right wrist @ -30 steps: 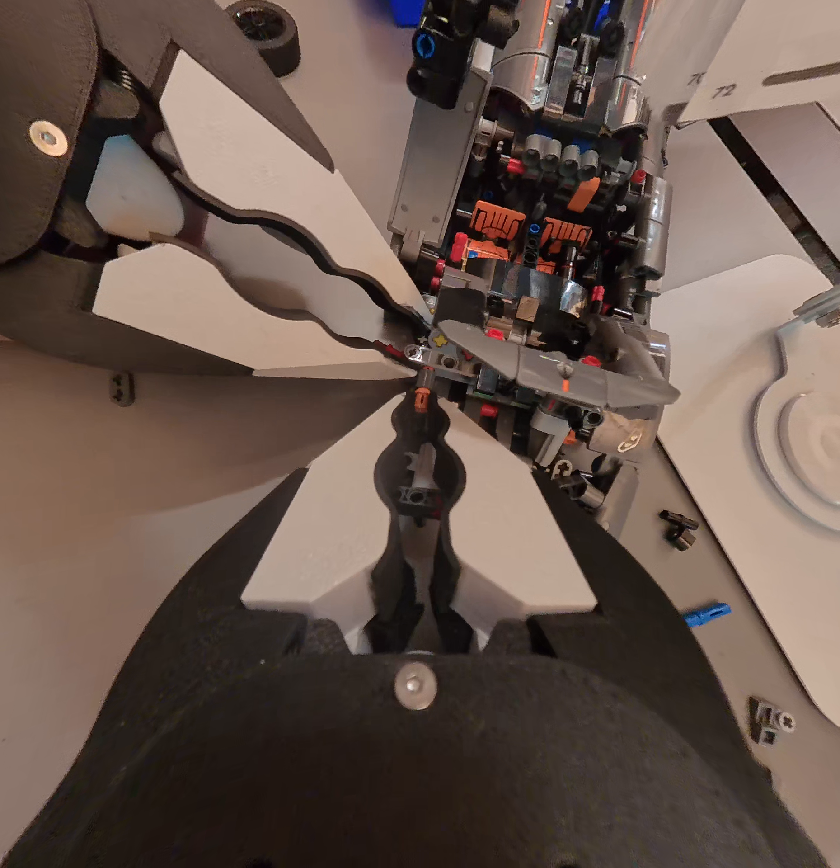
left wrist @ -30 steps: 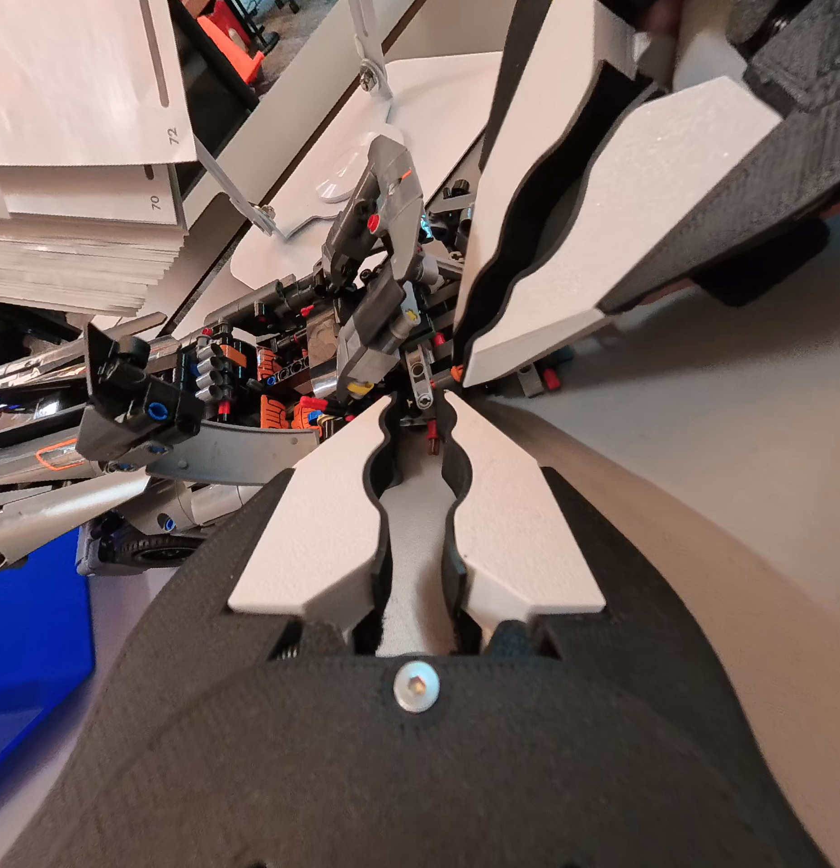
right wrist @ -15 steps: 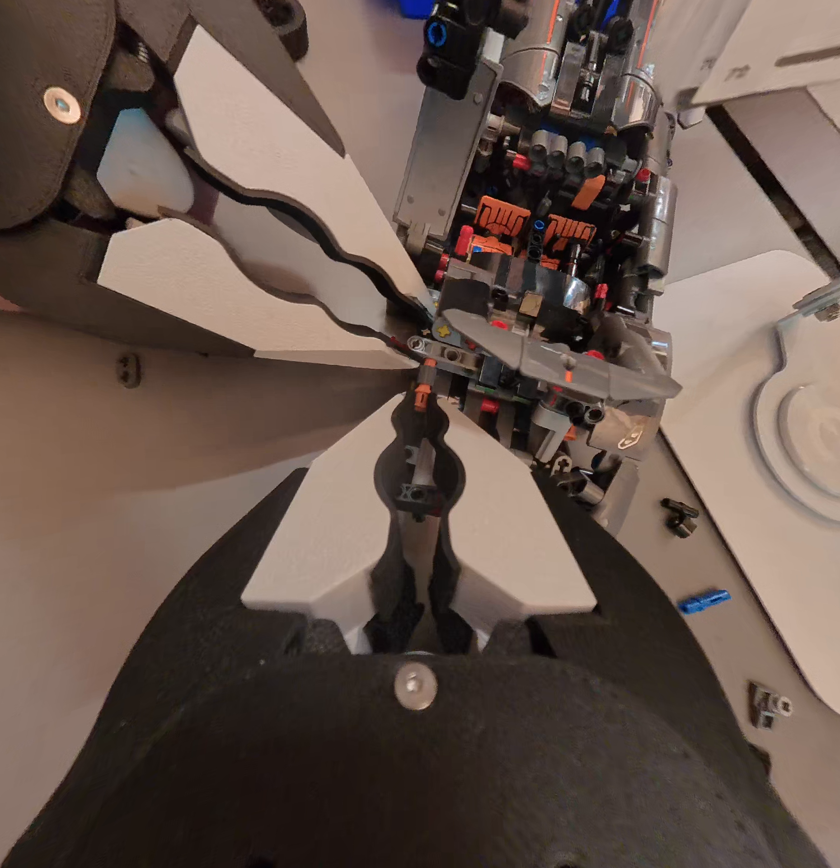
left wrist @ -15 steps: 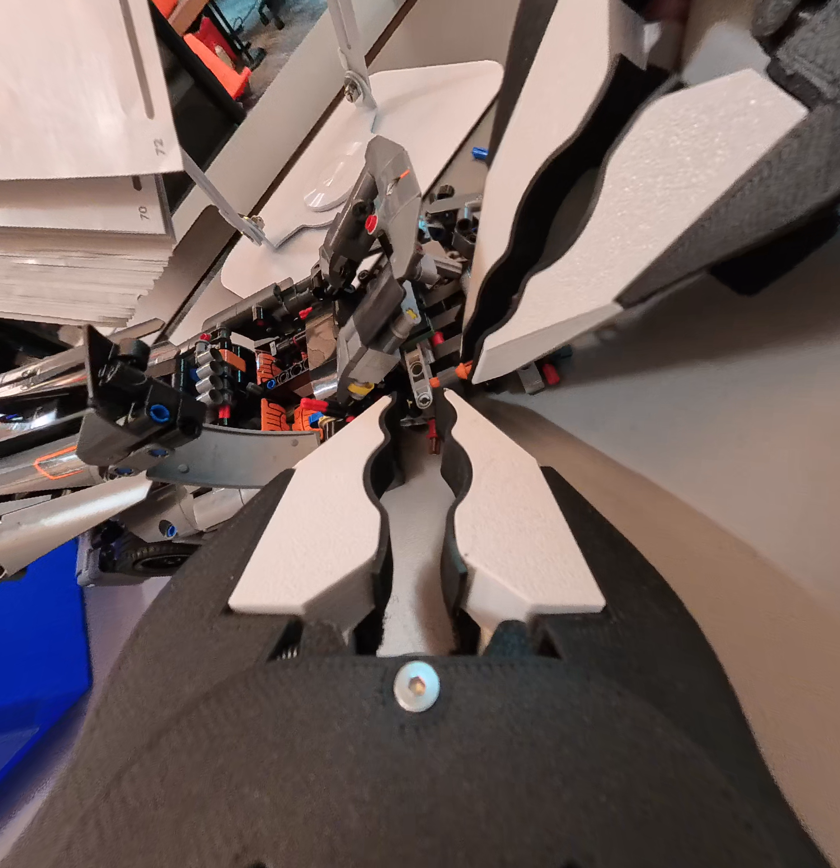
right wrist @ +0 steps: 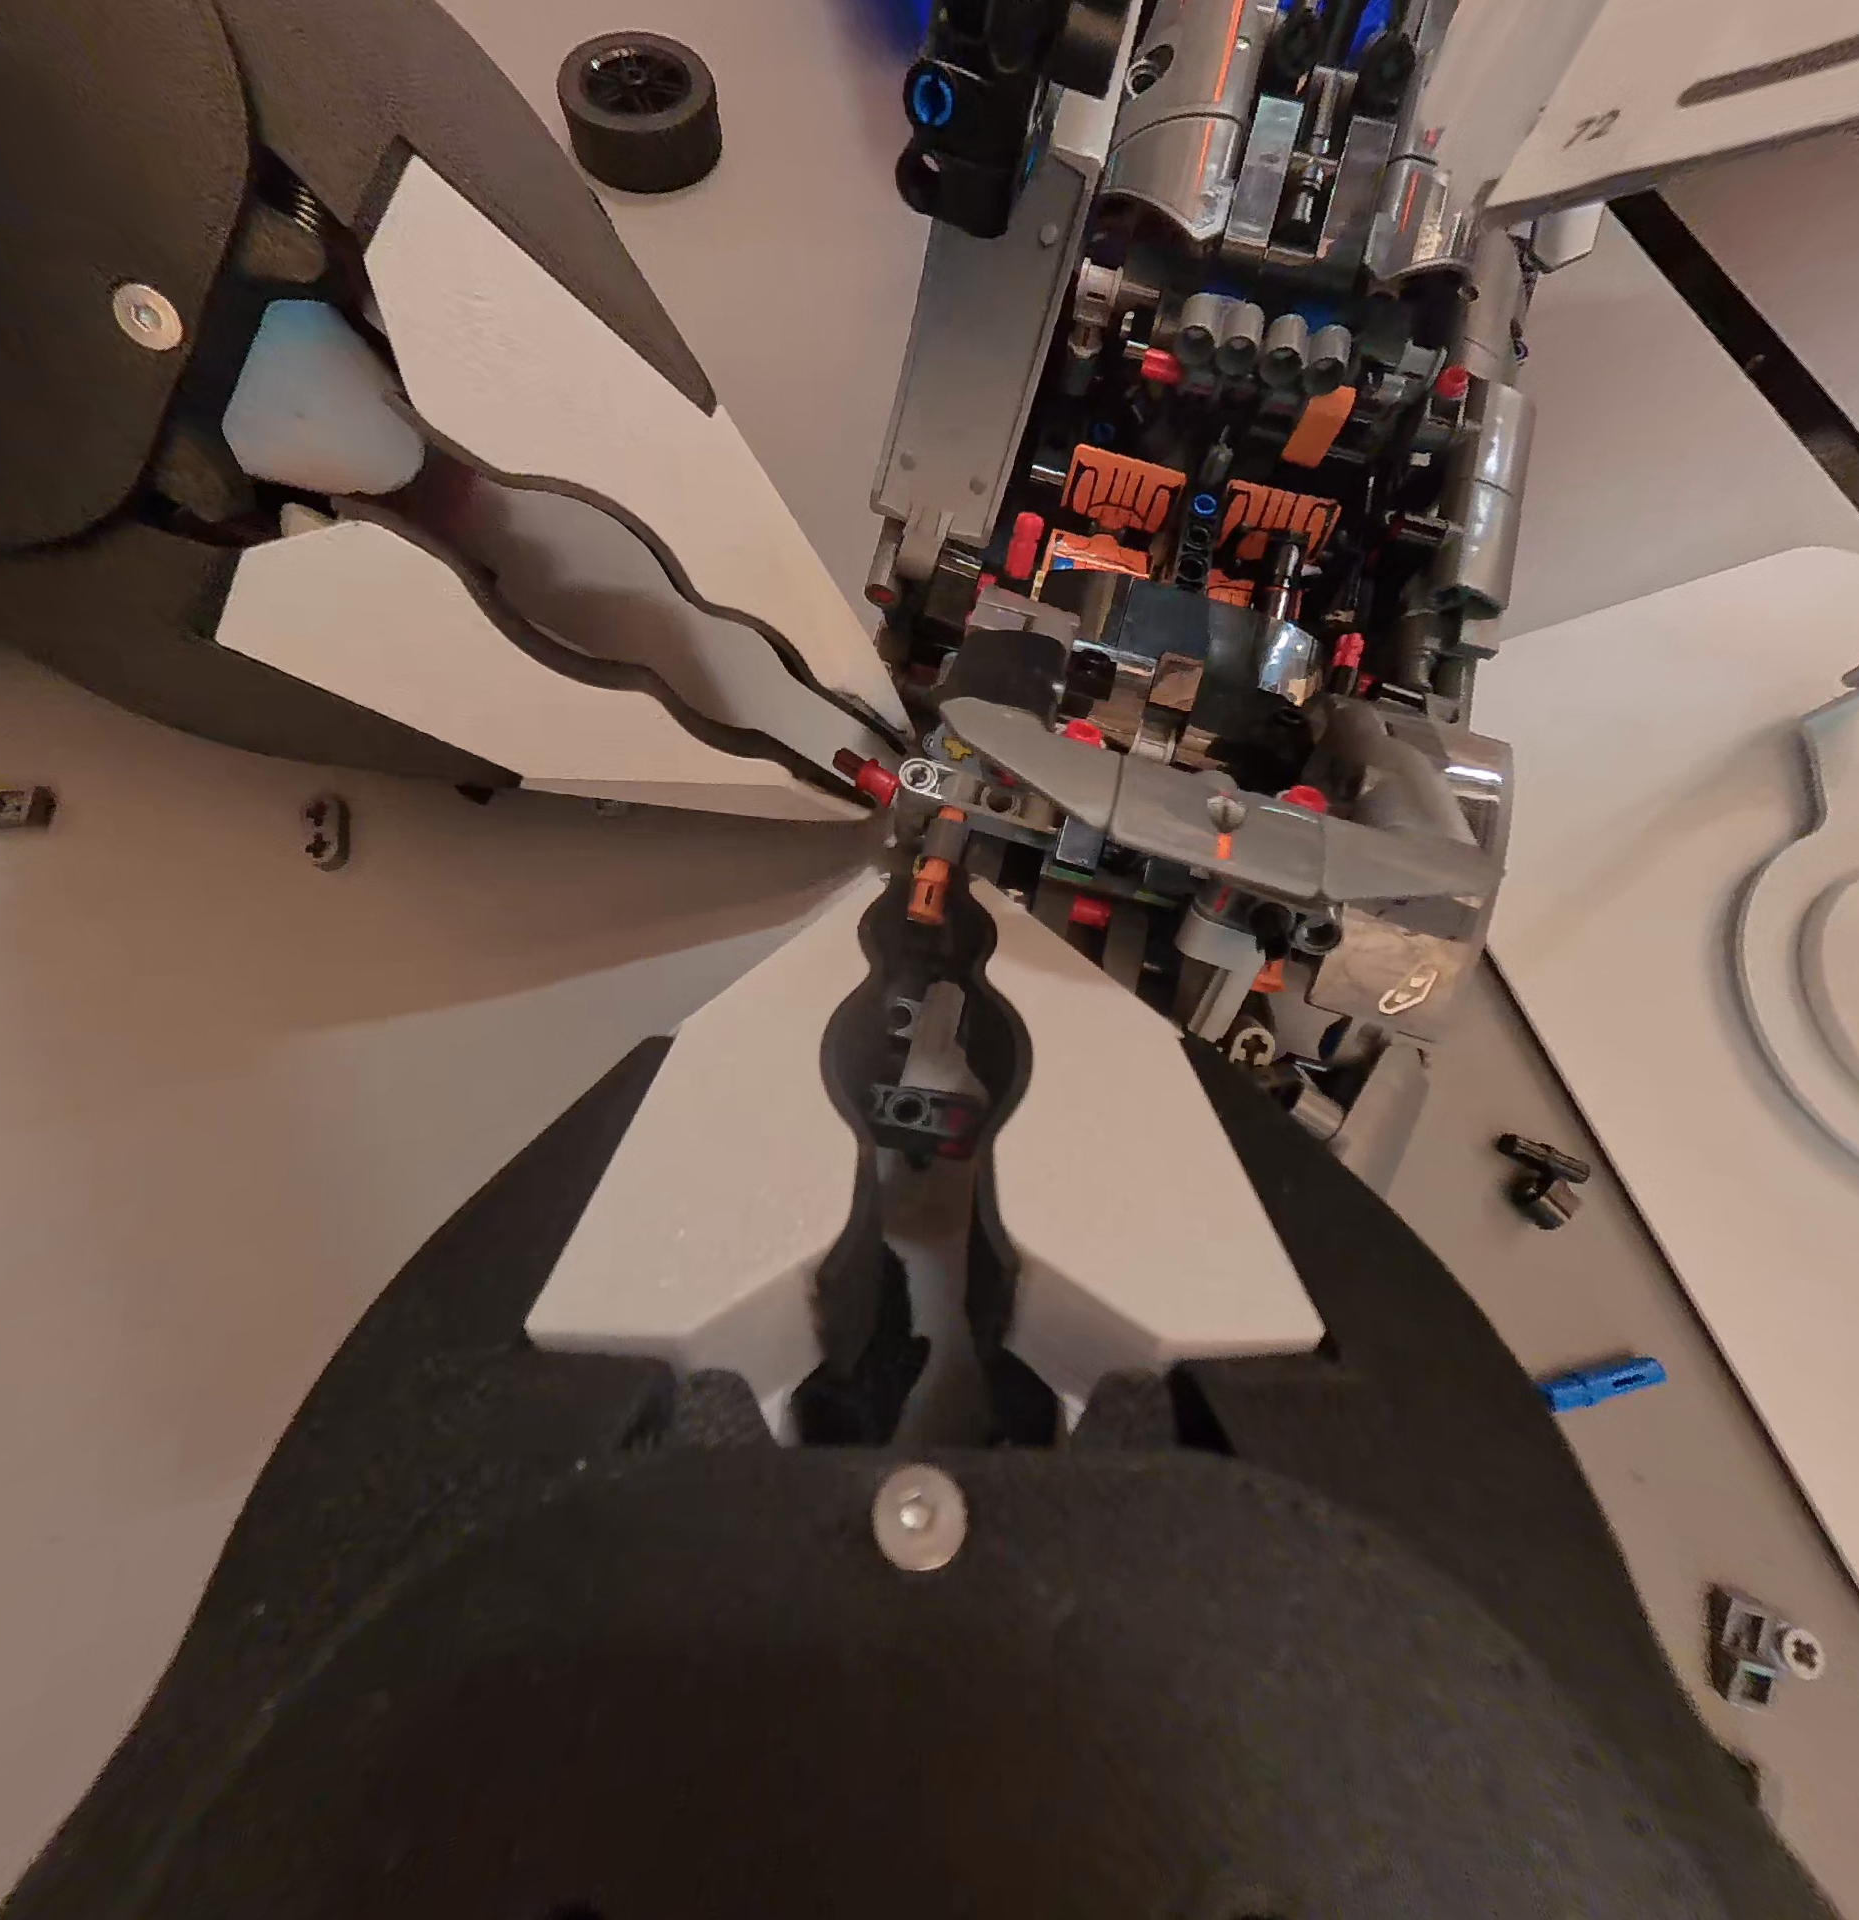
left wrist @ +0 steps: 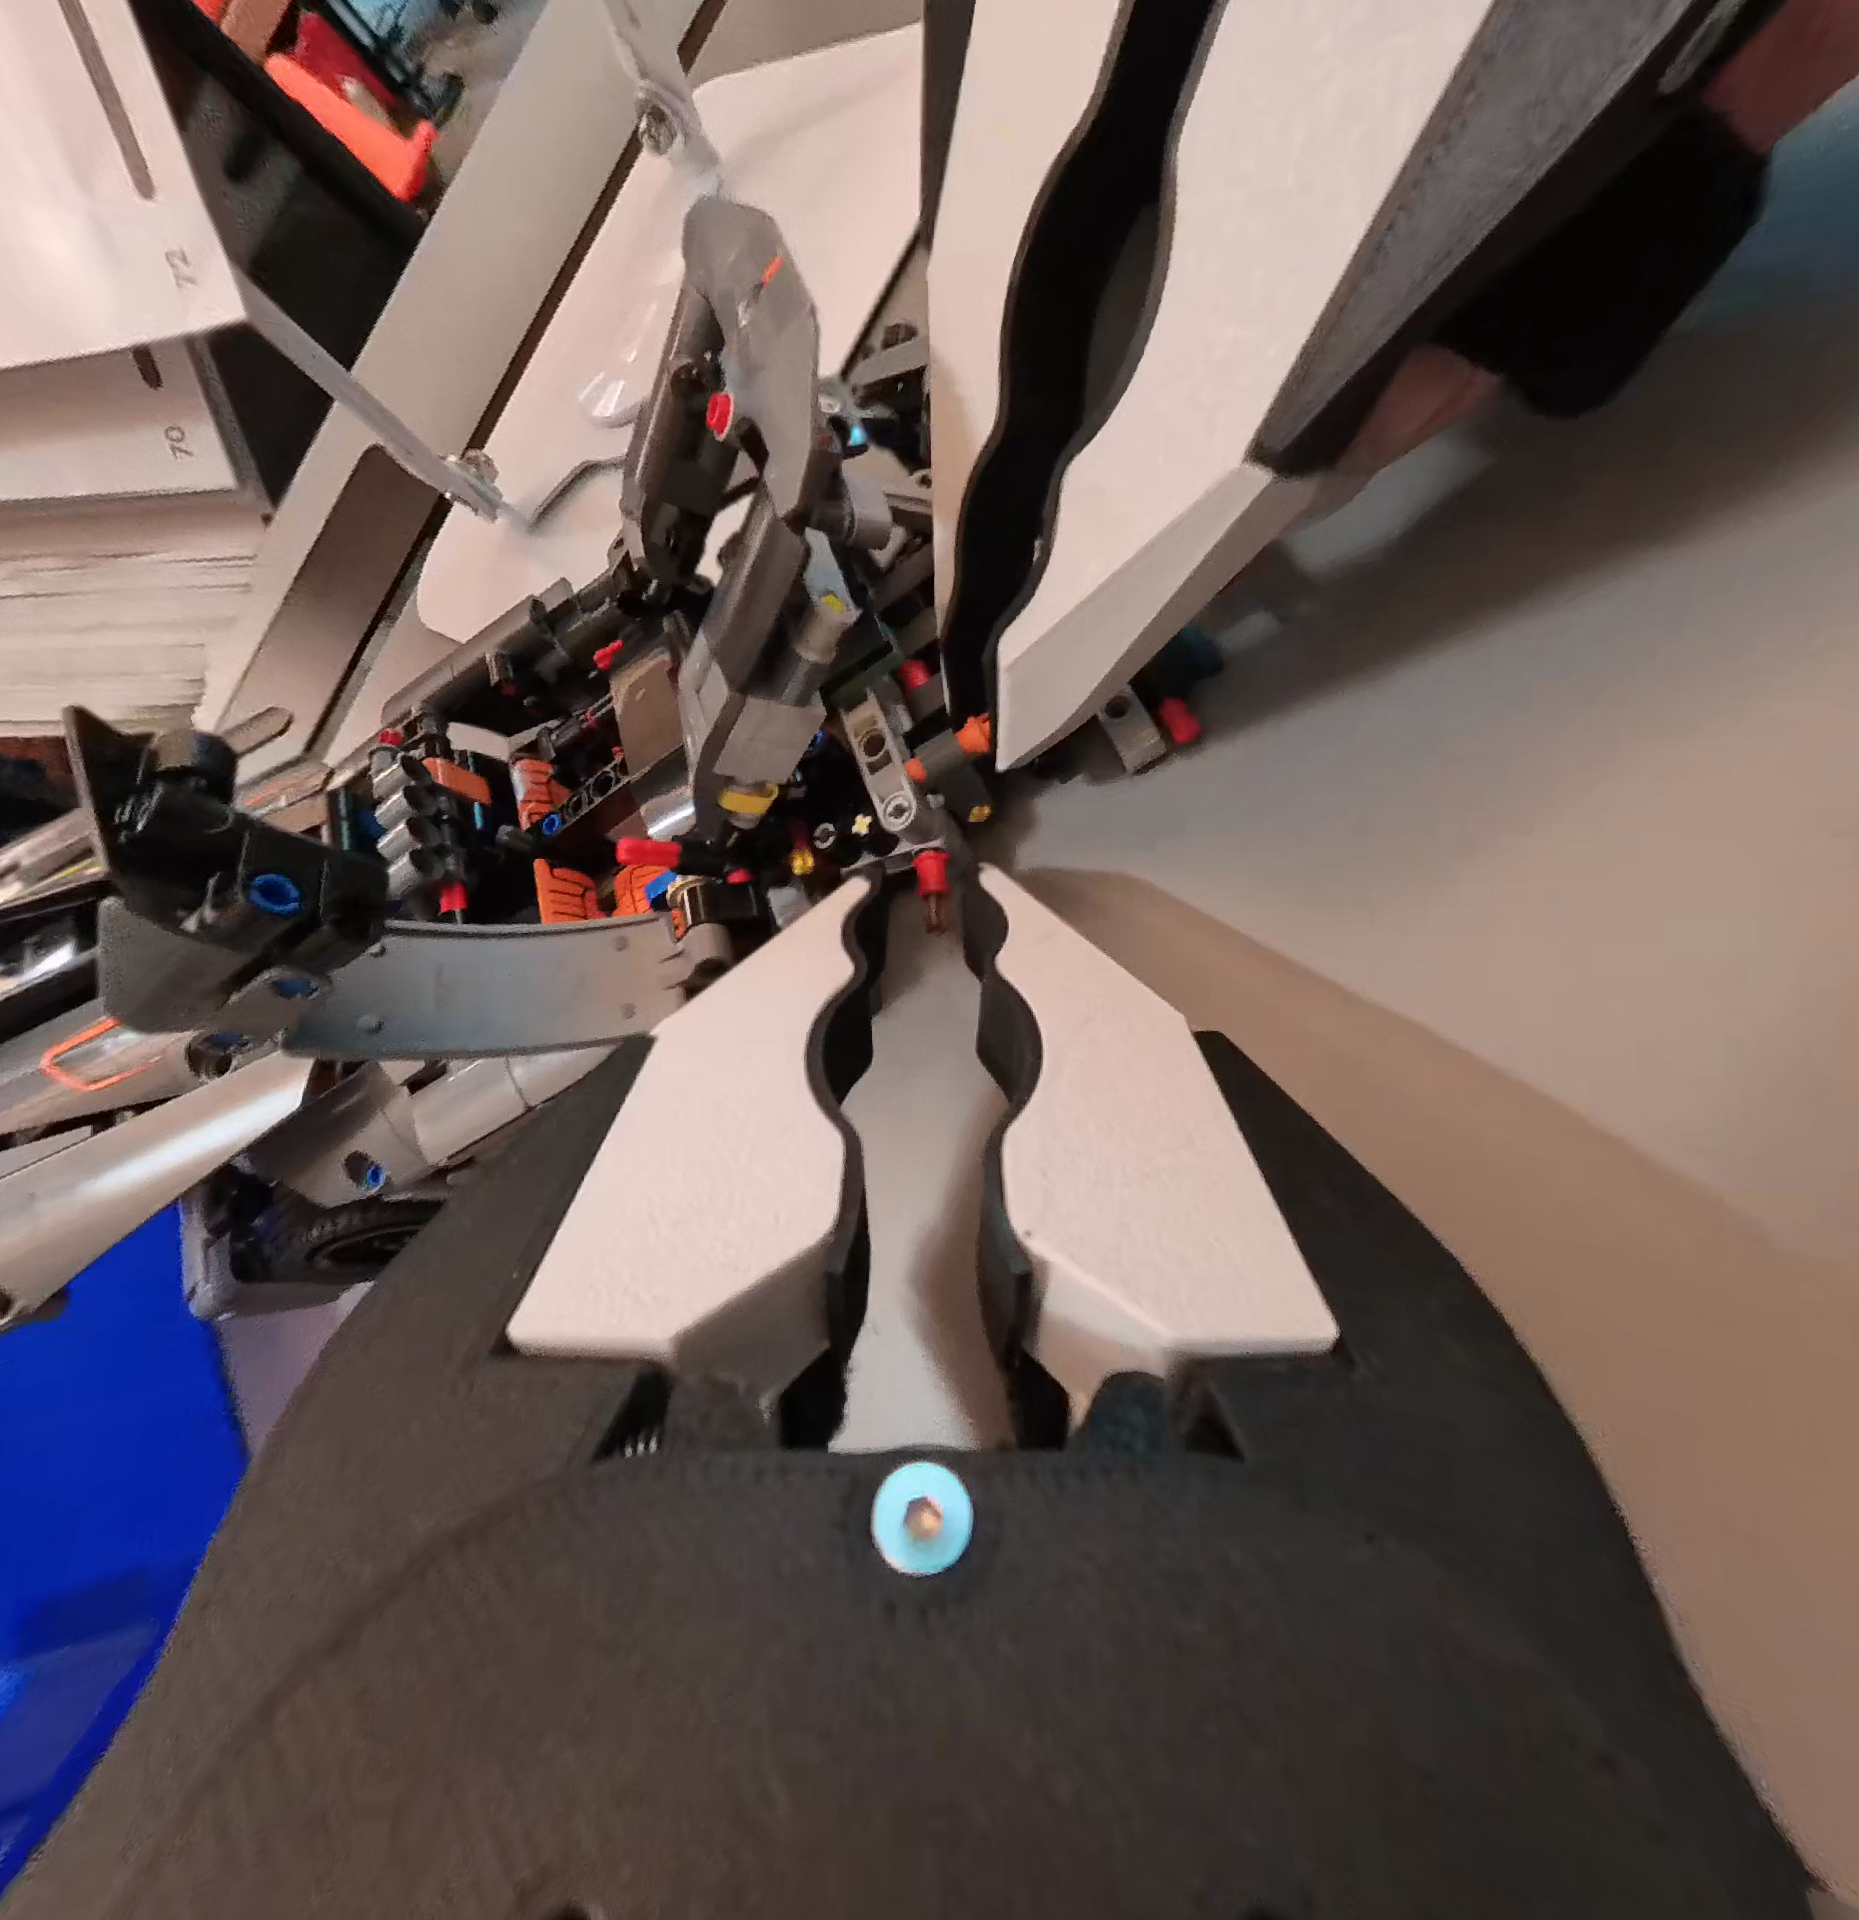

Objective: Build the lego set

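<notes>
Pinched at one corner of the lego model [right wrist: 1195, 644] on the white table [right wrist: 229, 1039] — left gripper [left wrist: 930, 883] on a red pin [left wrist: 933, 871], right gripper [right wrist: 930, 894] on an orange pin [right wrist: 930, 891] — likely stiff, snag-prone, best held by beams.

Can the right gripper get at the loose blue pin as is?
Probably not yet: the right gripper is shut on an orange-tipped piece at the model. The blue pin itself lies unobstructed on the table.

Workshop bench: white worktable [right wrist: 229, 1039], stacked numbered panels [left wrist: 83, 436], scattered loose parts [right wrist: 1605, 1384], blue bin [left wrist: 63, 1507].
</notes>
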Motion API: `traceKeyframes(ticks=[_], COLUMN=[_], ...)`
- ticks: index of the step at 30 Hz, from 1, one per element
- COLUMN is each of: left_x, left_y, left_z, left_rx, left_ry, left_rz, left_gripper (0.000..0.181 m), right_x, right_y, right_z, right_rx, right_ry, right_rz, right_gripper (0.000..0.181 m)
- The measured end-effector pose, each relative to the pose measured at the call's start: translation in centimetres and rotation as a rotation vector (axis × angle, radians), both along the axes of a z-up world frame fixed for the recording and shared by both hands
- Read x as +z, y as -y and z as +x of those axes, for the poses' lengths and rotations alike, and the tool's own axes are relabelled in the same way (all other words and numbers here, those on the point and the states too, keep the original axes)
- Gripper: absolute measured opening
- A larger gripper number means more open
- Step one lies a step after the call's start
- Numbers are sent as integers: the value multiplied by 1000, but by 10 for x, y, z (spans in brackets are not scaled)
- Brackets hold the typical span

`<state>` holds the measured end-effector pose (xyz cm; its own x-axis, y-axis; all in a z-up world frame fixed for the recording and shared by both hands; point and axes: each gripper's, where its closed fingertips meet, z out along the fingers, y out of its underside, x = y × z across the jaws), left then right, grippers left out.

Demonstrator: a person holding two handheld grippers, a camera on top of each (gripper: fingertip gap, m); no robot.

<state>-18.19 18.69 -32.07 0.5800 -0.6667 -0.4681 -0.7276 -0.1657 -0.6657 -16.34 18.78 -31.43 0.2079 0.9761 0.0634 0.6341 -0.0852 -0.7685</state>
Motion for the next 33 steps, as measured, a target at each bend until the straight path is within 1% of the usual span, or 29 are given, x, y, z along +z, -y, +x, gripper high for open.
traceKeyframes(ticks=[2, 6, 9, 13, 15, 17, 21, 23, 26, 27, 30, 33], left_x=[0, -1, -1, -1, -1, -1, -1, -1, -1, -1, -1, -1], left_y=[1, 0, 0, 0, 1, 1, 3, 3, 4, 4, 4, 4], left_z=[1, 2, 2, 4, 5, 7, 11, 12, 13, 13, 13, 14], left_rx=[-9, -2, -6, -13, -18, -25, -40, -47, -54, -54, -58, -60], left_ry=[-22, -21, -35, -12, -12, -12, -5, -6, -2, -4, -3, 0], left_rz=[12, 13, 22, 15, 18, 19, 15, 15, 12, 13, 13, 12], left_gripper=[4, 4, 4, 4, 4, 4, 4, 4, 4, 4, 4, 4], right_x=[0, 2, 13, 8, 10, 7, 6, 5, 6, 7, 15, 13], right_y=[0, 0, 4, -1, 0, -2, -5, -4, -1, -2, -2, -9], right_z=[0, 1, -3, -5, -9, -9, -4, 0, 5, 8, 14, 18], right_rx=[4, 17, 38, 46, 59, 57, 48, 72, 120, 128, 148, 169], right_ry=[7, 32, 3, 32, 13, 35, 39, 54, 64, 68, 46, 100], right_rz=[20, 100, 167, 237, 253, 274, 231, 234, 235, 249, 261, 382], right_gripper=[5, 5, 6, 10, 14, 15, 22, 23, 24, 19, 18, 14])
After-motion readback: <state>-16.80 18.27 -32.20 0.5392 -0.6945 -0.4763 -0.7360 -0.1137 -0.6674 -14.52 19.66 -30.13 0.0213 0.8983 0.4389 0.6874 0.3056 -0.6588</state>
